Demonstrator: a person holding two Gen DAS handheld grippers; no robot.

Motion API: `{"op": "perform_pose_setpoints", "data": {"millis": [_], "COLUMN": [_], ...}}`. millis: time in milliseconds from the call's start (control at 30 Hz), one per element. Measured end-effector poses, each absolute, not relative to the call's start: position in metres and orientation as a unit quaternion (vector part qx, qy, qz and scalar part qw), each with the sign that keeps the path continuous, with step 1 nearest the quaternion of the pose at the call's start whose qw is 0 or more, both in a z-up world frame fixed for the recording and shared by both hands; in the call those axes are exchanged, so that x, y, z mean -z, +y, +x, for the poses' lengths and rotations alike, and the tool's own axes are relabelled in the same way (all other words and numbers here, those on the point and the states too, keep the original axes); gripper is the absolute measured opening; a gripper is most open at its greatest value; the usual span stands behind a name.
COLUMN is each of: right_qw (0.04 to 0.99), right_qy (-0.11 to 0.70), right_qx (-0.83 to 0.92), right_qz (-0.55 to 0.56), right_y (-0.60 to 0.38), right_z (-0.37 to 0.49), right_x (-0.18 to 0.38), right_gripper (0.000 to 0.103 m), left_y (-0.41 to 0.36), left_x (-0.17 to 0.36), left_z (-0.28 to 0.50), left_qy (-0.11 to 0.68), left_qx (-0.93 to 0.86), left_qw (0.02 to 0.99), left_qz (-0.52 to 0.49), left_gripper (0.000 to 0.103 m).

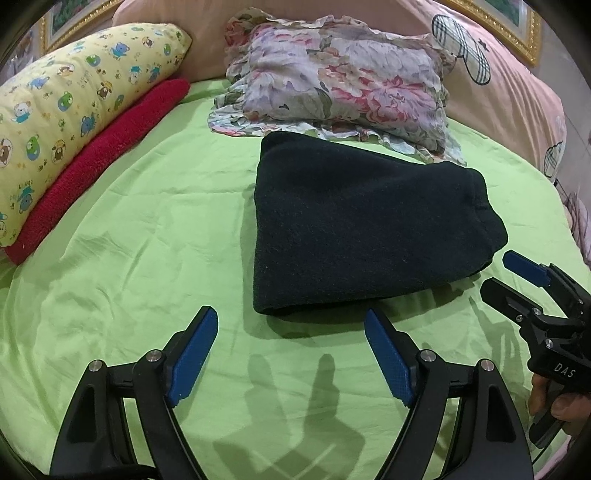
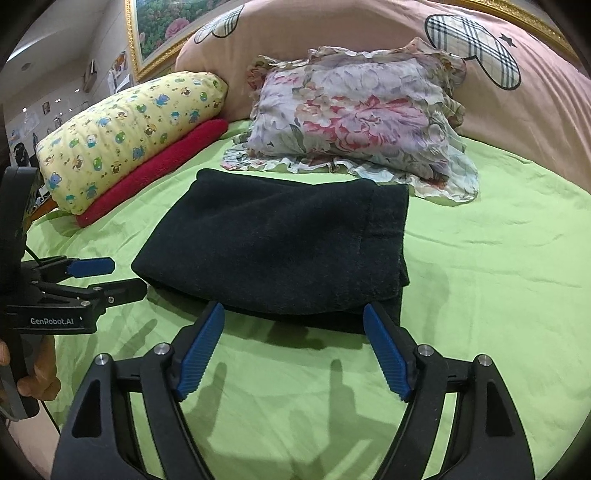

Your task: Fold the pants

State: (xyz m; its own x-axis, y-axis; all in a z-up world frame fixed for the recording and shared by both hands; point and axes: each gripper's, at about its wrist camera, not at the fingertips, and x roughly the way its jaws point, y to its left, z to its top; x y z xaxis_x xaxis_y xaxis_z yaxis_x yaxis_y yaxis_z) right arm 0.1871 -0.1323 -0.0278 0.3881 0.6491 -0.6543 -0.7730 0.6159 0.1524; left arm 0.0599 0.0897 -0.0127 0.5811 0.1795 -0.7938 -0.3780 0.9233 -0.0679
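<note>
The green bed point(image 1: 147, 221) carries the dark pants point(image 2: 280, 243), folded into a thick bundle, long axis left to right, near the floral pillow point(image 2: 354, 122). Right tongs point(image 2: 293, 350) sit nearer, spread wide, empty, just short of the near edge. Left tongs point(image 1: 290, 354) likewise spread, touching nothing.

We are in a home bedroom: a green bedsheet point(image 2: 480, 258), a floral pillow point(image 2: 354, 122), and a gilt-framed painting point(image 2: 159, 33) behind.

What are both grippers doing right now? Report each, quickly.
Left gripper: open, holding nothing, short of the folded dark pants.
Right gripper: open, holding nothing, fingertips at the pants' near edge.
</note>
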Motion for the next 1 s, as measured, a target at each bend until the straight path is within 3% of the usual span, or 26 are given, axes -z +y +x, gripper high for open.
{"op": "perform_pose_setpoints", "data": {"millis": [1000], "right_qw": [0.828], "right_qy": [0.355], "right_qx": [-0.427], "right_qz": [-0.075], "right_y": [-0.1364], "right_z": [0.1897], "right_x": [0.0279], "right_gripper": [0.08], "left_y": [0.0845], "left_x": [0.0105], "left_z": [0.0643], "left_qy": [0.436], "left_qx": [-0.163], "left_qw": [0.879], "left_qz": [-0.107], "left_gripper": [0.083]}}
